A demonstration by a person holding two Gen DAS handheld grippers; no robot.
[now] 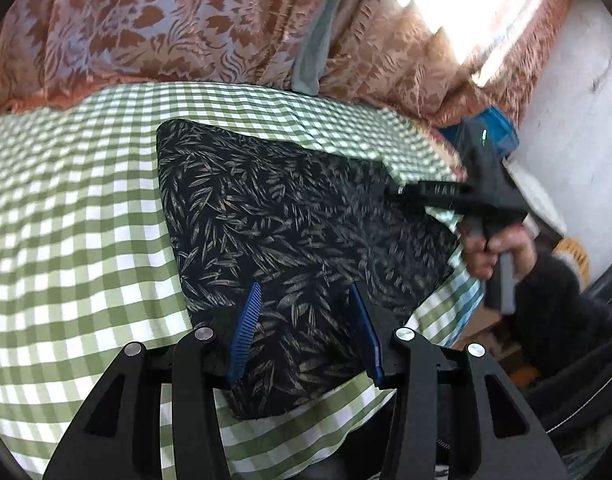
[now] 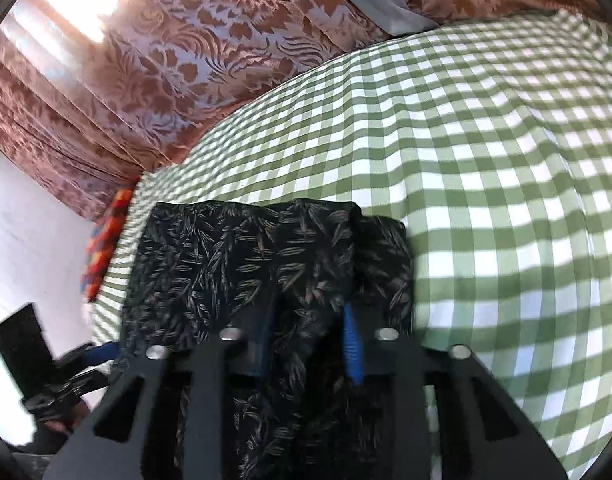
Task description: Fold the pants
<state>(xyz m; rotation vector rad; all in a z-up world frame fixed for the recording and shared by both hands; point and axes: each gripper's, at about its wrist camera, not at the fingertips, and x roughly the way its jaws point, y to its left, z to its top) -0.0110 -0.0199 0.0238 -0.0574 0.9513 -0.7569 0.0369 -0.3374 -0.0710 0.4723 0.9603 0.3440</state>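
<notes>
Left tool (image 1: 306,300) over pants (image 1: 290,216), checked sheet (image 1: 86,208), curtain (image 1: 166,20) behind

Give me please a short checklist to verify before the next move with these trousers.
1. Black leaf-print fabric pants lie on the green-and-white checked cloth: ok.
2. Left tool is open, its blue fingers apart over the near edge: ok.
3. Right tool holds fabric between its fingers: cannot tell, the picture is blurred.
4. Layers lie even: not ok, one fold edge sticks out in the right wrist view.
5. Cloth beyond the pants is free: ok.
</notes>
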